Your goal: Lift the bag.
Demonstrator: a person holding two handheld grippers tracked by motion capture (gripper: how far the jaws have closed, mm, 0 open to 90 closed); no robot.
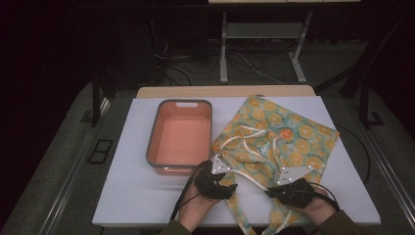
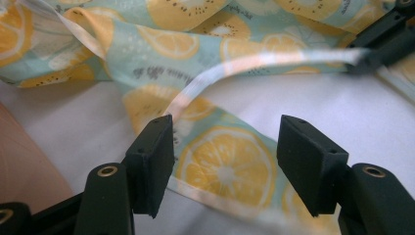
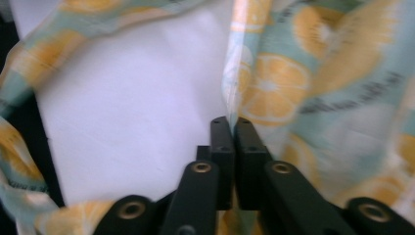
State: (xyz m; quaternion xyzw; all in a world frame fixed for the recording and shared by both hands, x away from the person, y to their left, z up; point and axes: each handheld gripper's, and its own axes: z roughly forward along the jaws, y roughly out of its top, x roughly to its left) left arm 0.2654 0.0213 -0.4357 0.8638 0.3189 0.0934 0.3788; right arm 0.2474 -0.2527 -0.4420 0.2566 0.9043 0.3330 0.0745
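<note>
A teal cloth [image 1: 279, 134] printed with orange fruit slices lies spread on the right half of the white table [image 1: 122, 196], with white straps [image 1: 244, 142] looping over it. Two narrow strips of it run down past the table's front edge. My left gripper [image 1: 230, 186] is at the cloth's near left corner. In the left gripper view it [image 2: 225, 142] stands open over a strip of the cloth [image 2: 225, 166], its jaws on either side. My right gripper [image 1: 271, 191] is shut on the cloth's edge [image 3: 235, 93], with the jaws [image 3: 231, 125] pressed together. Farther off, the right gripper [image 2: 377, 44] pulls a white strap [image 2: 274, 58] taut.
A salmon-coloured bin [image 1: 180, 137] with a grey rim stands just left of the cloth, close to my left gripper. Bare white table lies to the left of the bin and at the near left. Beyond the table are a dark floor, cables and a stand's legs [image 1: 224, 49].
</note>
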